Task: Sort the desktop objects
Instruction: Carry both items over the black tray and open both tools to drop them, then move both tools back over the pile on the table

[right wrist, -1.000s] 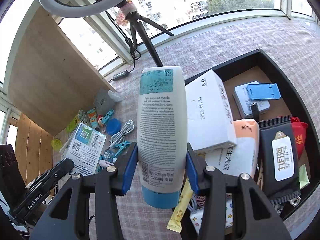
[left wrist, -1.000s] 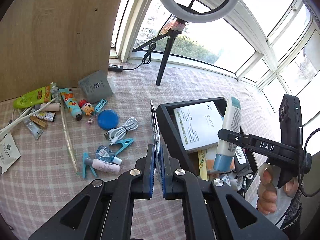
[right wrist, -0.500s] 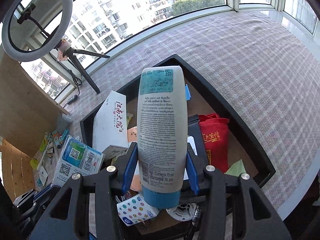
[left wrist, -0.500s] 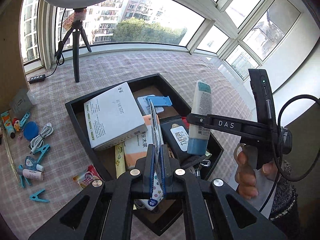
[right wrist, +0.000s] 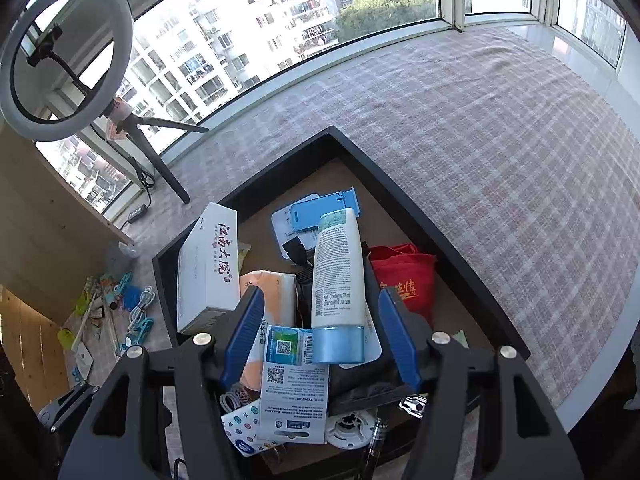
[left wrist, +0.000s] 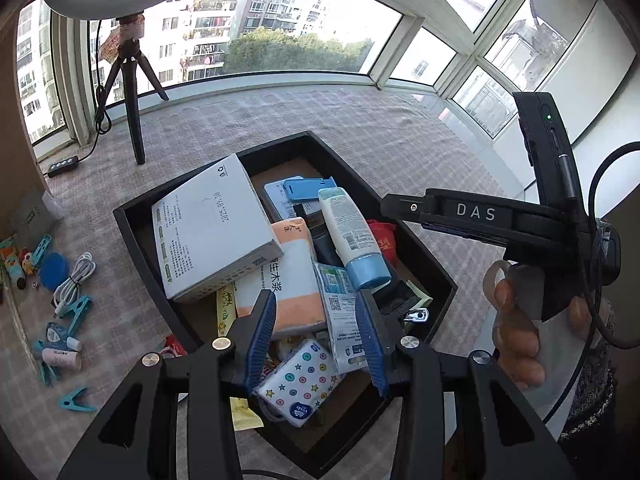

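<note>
Two grippers are held over the tray (left wrist: 128, 220), jaws opening, nothing pinched. Left gripper (left wrist: 316, 336): packet (left wrist: 340, 320) lies flat between its pads, untouched. Right gripper (right wrist: 320, 340): tube (right wrist: 340, 276) rests loose, long axis along the fingers, cap nearest. Tray is crowded w/ a box (left wrist: 208, 228), tissues (left wrist: 292, 280), red bag (right wrist: 404, 280). Clips & cable (left wrist: 74, 280) are left outside, nearer the left gripper.

I'm working in a flat's glazed balcony: curved windows (left wrist: 280, 20) facing apartment blocks (right wrist: 240, 40), checked tablecloth (right wrist: 480, 140), ring light (right wrist: 68, 60) far left.
</note>
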The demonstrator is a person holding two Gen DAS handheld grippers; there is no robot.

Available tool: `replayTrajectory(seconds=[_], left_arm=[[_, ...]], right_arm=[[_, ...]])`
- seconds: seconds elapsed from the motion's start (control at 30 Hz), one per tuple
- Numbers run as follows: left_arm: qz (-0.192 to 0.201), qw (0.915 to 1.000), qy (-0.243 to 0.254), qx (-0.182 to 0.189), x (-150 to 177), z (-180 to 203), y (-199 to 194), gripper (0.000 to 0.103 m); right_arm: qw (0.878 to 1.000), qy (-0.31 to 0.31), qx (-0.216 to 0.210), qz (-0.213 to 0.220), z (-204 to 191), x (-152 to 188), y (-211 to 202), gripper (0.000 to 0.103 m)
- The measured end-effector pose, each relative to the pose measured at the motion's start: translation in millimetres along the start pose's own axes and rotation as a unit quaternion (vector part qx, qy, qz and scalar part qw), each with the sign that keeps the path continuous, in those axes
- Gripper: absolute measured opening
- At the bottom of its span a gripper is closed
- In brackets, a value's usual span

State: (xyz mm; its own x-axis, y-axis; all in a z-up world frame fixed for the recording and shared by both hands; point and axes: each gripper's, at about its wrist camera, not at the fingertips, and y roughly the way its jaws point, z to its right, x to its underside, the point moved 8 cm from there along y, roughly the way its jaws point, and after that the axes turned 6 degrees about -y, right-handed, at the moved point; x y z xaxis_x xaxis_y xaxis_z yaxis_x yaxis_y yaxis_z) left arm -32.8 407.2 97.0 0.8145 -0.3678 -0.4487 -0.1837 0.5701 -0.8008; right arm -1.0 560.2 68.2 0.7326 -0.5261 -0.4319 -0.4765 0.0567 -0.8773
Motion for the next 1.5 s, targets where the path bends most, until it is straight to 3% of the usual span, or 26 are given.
replayTrajectory(seconds=[0.5, 0.63, 0.87, 1.37, 1.5], left_arm=[[0.021, 0.9943, -0.068, -0.08, 10, -135, -49, 0.039], [0.028, 0.9898, -0.085, -0.11, 17, -183, -61, 0.048], [0.017, 0.9843, -0.088, -0.152, 39, -243, -71, 0.051], [-0.026, 0.9862, -0.049, -0.156, 98, -262, -56, 0.051], [-0.027, 0.9889, -0.044, -0.139, 100, -259, -52, 0.051]], right_arm=[[0.995, -0.088, -0.042, -0.021, -100, 21, 22, 0.059], [0.991, -0.116, -0.055, -0.031, -134, 31, 33, 0.059], [0.982, -0.165, -0.073, -0.048, -194, 46, 51, 0.059], [0.957, -0.244, -0.106, -0.112, -270, 106, 102, 0.059], [0.947, -0.273, -0.121, -0.117, -290, 113, 110, 0.052]])
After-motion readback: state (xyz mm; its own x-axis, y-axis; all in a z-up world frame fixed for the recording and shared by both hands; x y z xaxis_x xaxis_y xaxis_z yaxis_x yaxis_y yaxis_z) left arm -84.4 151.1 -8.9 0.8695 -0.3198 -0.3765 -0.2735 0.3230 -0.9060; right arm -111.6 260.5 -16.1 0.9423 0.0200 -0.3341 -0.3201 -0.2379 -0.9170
